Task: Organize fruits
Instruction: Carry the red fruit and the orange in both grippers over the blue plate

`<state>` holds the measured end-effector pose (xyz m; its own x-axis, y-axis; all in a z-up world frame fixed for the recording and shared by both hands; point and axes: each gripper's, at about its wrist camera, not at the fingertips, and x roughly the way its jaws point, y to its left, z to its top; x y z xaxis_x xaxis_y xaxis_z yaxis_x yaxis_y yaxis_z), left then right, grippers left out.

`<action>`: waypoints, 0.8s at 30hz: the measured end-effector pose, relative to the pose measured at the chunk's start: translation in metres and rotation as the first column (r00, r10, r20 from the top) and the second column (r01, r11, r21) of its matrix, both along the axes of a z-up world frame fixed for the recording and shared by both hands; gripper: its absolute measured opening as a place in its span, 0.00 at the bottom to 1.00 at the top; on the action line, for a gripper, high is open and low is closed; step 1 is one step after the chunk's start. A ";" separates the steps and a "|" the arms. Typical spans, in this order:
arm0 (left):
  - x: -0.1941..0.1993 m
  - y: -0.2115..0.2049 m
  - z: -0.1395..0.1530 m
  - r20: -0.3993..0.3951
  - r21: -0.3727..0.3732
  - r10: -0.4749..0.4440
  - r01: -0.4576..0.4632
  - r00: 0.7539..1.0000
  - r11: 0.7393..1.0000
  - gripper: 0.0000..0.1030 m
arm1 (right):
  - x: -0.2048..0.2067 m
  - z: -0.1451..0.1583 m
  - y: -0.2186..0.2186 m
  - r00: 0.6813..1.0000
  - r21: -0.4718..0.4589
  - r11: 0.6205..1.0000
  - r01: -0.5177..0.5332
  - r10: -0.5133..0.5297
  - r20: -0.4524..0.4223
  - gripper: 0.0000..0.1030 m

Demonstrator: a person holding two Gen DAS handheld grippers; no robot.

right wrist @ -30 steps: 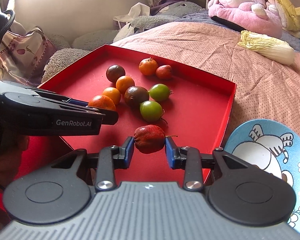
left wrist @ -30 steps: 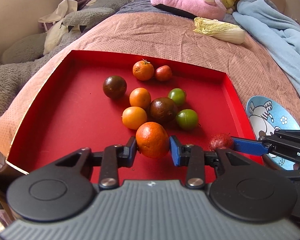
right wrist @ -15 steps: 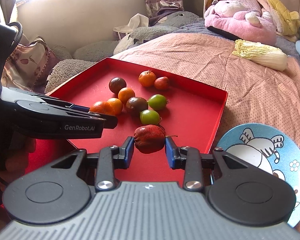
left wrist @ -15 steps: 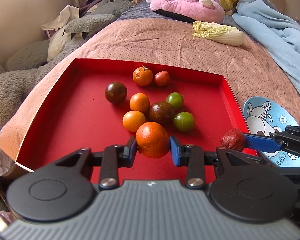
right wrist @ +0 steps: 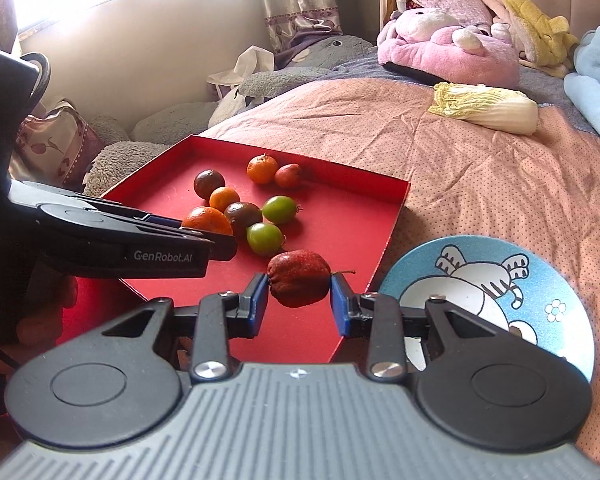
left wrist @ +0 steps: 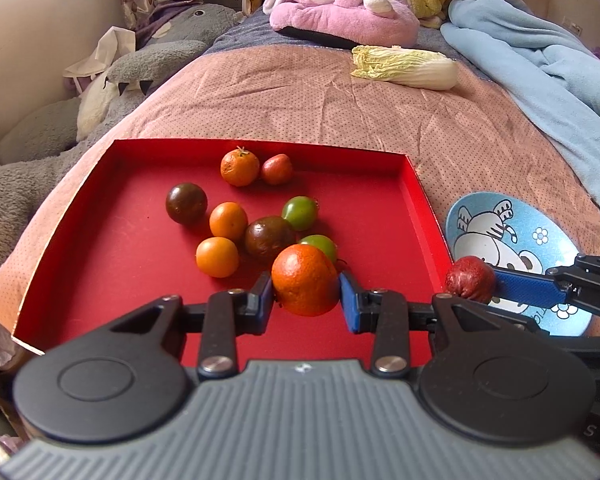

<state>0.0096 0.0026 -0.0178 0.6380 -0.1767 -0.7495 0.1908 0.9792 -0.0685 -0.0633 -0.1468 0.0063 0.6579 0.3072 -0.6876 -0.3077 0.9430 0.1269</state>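
My left gripper [left wrist: 305, 295] is shut on a large orange [left wrist: 304, 279] and holds it above the near part of the red tray [left wrist: 108, 272]. My right gripper [right wrist: 299, 290] is shut on a wrinkled dark red fruit [right wrist: 298, 278], raised near the tray's right wall [right wrist: 392, 232], left of the blue cartoon plate [right wrist: 540, 280]. In the left wrist view that red fruit [left wrist: 469, 279] hangs over the plate's near edge [left wrist: 556, 236]. Several oranges, green fruits and dark fruits lie in the tray.
The tray and plate rest on a pink dotted bedspread [left wrist: 320, 96]. A napa cabbage [left wrist: 406, 65] lies farther back. A pink plush toy [left wrist: 340, 12], a blue blanket [left wrist: 540, 56] and a grey plush [left wrist: 152, 68] surround the area.
Both grippers have lifted and drawn back with their fruits. The right gripper with the red fruit has moved rightward to the tray's edge, toward the blue plate.
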 end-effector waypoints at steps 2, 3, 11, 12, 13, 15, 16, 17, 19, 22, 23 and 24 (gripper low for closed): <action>0.000 -0.006 0.001 0.003 0.000 -0.013 0.013 1.000 1.000 0.38 | -0.003 -0.001 -0.006 1.000 0.001 1.000 0.016 -0.016 0.000 0.38; -0.001 -0.009 0.002 0.005 0.000 -0.021 0.021 1.000 1.000 0.38 | -0.005 -0.001 -0.010 1.000 0.001 1.000 0.026 -0.026 -0.001 0.38; -0.001 -0.034 0.003 -0.001 -0.011 -0.073 0.073 0.997 0.997 0.38 | -0.014 -0.004 -0.044 0.993 0.003 0.993 0.118 -0.118 -0.004 0.38; -0.001 -0.038 0.003 -0.002 -0.012 -0.082 0.082 0.997 0.997 0.38 | -0.016 -0.004 -0.049 0.991 0.000 0.991 0.132 -0.132 -0.004 0.38; -0.001 -0.043 0.003 -0.002 -0.012 -0.092 0.092 0.996 0.996 0.38 | -0.017 -0.005 -0.052 0.990 -0.003 0.990 0.143 -0.144 -0.005 0.38; 0.000 -0.052 0.003 -0.002 -0.015 -0.112 0.112 0.994 0.994 0.38 | -0.019 -0.007 -0.061 0.985 -0.017 0.985 0.170 -0.170 -0.007 0.38; 0.000 -0.057 0.003 -0.001 -0.018 -0.123 0.123 0.992 0.992 0.38 | -0.020 -0.009 -0.065 0.983 -0.025 0.983 0.182 -0.183 -0.009 0.38; 0.000 -0.061 0.003 -0.001 -0.021 -0.133 0.132 0.991 0.991 0.38 | -0.020 -0.010 -0.069 0.981 -0.029 0.980 0.195 -0.196 -0.013 0.38; 0.001 -0.073 0.002 0.001 -0.025 -0.159 0.159 0.987 0.987 0.38 | -0.021 -0.014 -0.077 0.975 -0.039 0.975 0.220 -0.221 -0.024 0.38; 0.002 -0.089 0.000 0.002 -0.037 -0.192 0.191 0.981 0.981 0.38 | -0.021 -0.021 -0.085 0.968 -0.060 0.968 0.244 -0.247 -0.036 0.38; 0.003 -0.095 0.000 0.001 -0.043 -0.204 0.204 0.979 0.978 0.38 | -0.021 -0.022 -0.087 0.967 -0.065 0.966 0.250 -0.253 -0.040 0.38; 0.003 -0.101 -0.001 0.001 -0.048 -0.214 0.214 0.977 0.976 0.38 | -0.021 -0.025 -0.089 0.965 -0.072 0.964 0.256 -0.260 -0.044 0.39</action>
